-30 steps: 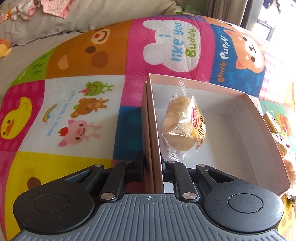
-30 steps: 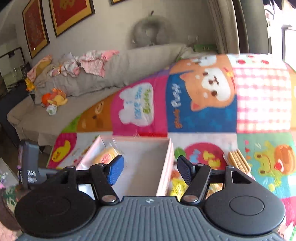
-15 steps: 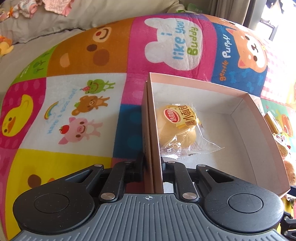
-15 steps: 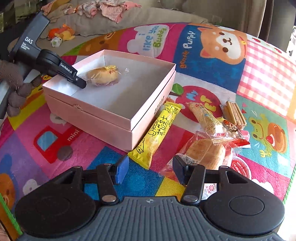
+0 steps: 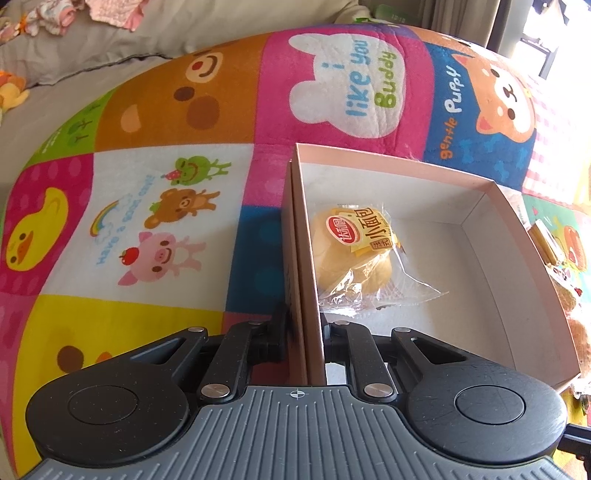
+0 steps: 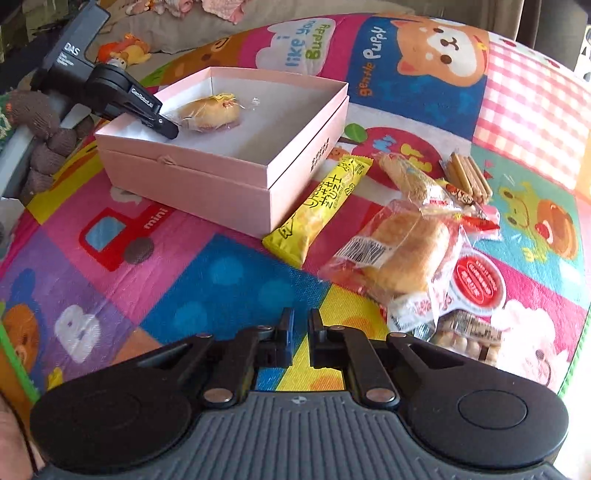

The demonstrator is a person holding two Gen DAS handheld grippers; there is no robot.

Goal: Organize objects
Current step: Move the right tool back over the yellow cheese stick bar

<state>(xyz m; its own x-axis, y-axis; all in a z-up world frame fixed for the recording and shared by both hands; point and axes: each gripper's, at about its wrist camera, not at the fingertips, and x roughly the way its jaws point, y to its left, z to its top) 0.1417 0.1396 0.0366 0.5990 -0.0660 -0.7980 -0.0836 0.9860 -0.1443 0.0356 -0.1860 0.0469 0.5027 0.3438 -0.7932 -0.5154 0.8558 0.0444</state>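
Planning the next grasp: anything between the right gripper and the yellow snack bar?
Nothing: right wrist view shows only bare play mat between the right gripper and the yellow snack bar.

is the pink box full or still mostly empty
Mostly empty: the pink box holds only one wrapped bun, bare white floor around it.

I'm looking at a home living room, likely a kids' play area. A cartoon play mat (image 5: 155, 229) with animal patches and "I like you Buddy" lettering covers the floor. A grey sofa (image 5: 207, 33) runs along its far edge, with baby clothes (image 5: 110, 11) heaped on it and a plush toy (image 6: 122, 50) on the seat. A curtain (image 5: 476, 18) hangs past the mat's far right corner.
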